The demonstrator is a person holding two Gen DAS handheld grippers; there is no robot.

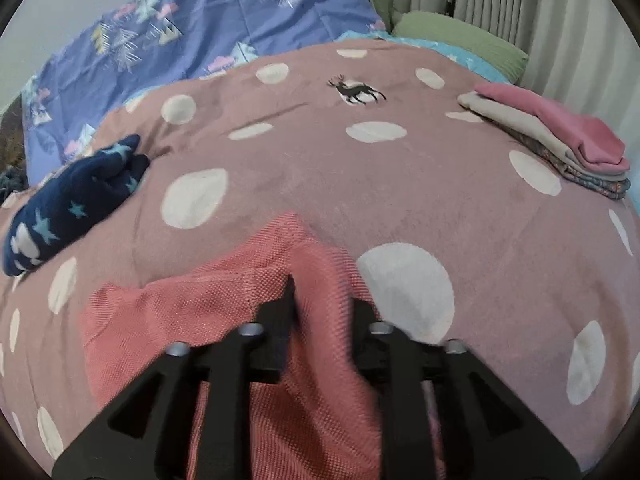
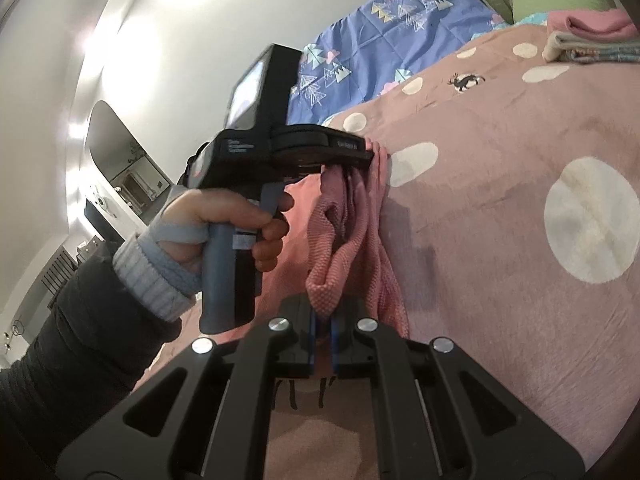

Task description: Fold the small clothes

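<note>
A salmon knit garment (image 1: pixel 192 304) lies bunched on the pink dotted blanket (image 1: pixel 360 184). In the left wrist view my left gripper (image 1: pixel 322 296) stands over it with its fingers apart, and a fold of the cloth runs loosely between them. In the right wrist view the salmon garment (image 2: pixel 352 248) stretches from the left gripper's tip (image 2: pixel 370 156) to my right gripper (image 2: pixel 323 316). The right gripper's blue pads are shut on a corner of it. A person's hand (image 2: pixel 224 216) holds the left gripper's handle.
A navy garment with stars (image 1: pixel 76 204) lies at the left on the blanket. A stack of folded clothes (image 1: pixel 560 140), pink on top, sits at the far right. Behind are a blue patterned quilt (image 1: pixel 200 28), green pillows (image 1: pixel 460 40) and curtains.
</note>
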